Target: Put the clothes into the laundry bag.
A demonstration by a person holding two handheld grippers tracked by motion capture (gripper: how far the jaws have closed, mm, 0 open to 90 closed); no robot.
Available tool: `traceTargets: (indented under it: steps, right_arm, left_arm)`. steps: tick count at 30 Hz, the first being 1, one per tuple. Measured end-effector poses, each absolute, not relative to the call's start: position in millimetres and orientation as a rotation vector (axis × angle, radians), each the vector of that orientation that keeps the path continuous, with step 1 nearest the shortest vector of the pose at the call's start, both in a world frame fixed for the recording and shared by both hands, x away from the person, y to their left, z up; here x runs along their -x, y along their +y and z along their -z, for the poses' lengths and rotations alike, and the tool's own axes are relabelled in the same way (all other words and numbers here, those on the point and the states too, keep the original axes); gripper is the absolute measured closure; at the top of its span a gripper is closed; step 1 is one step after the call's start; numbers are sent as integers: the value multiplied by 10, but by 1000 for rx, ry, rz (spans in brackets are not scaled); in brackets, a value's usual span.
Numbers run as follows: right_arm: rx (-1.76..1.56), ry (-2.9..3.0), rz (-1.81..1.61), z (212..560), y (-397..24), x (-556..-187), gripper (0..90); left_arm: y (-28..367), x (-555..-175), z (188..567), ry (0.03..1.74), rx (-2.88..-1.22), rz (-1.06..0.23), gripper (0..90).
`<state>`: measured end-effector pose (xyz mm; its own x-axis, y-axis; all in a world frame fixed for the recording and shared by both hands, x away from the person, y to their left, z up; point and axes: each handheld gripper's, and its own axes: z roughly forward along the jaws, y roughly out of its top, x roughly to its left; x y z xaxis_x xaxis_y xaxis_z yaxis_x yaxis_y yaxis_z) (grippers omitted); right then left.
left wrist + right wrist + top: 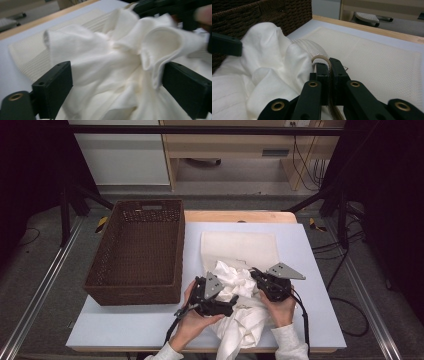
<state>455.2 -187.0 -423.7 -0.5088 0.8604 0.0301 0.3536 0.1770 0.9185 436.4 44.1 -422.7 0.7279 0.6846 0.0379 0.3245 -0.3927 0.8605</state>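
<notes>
Grey flooring, dark frame rails and pale wooden furniture surround a white table (310,270) with a wooden strip along its far edge. Right gripper (328,65): jaws pressed narrow together, pinching a ribbed cream hem of the white cloth (240,305); in the high view it sits at the right of the heap (272,285). Left gripper (117,82): jaws stand wide apart, straddling a bunched fold of the same cloth without yet pinching it; in the high view it is at the heap's left (212,297). The cloth lies crumpled near the table's near edge, one tail hanging over that edge, its far part resting on a flat cream mat (240,247) spread toward the far edge. A brown woven basket (137,292) stands on the table's left side, overhanging the left edge, apparently empty. Judgement: the step in hand is securing a two-point hold. To do it well, the left jaws should close on a single edge or corner rather than the thick bunch, well apart from the right grip, and the lift should clear the mat so it is not dragged along.
</notes>
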Motion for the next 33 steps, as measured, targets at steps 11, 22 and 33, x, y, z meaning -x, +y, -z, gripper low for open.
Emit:
traceTargets:
  steps: [11,22,33]
  right_arm:
    - [-1144,1960,-1307,4277,-1836,-4564,875]
    - [-1153,1935,-1359,4260,-1840,-4550,877]
    - [-1129,1912,-1379,4192,-1896,-4499,876]
  left_arm:
    - [407,-4454,4427,706,-2004,-322,684]
    - [-67,-4274,4393,551,-2054,-339,721]
    - [-213,-4563,4530,660,-2129,-443,606]
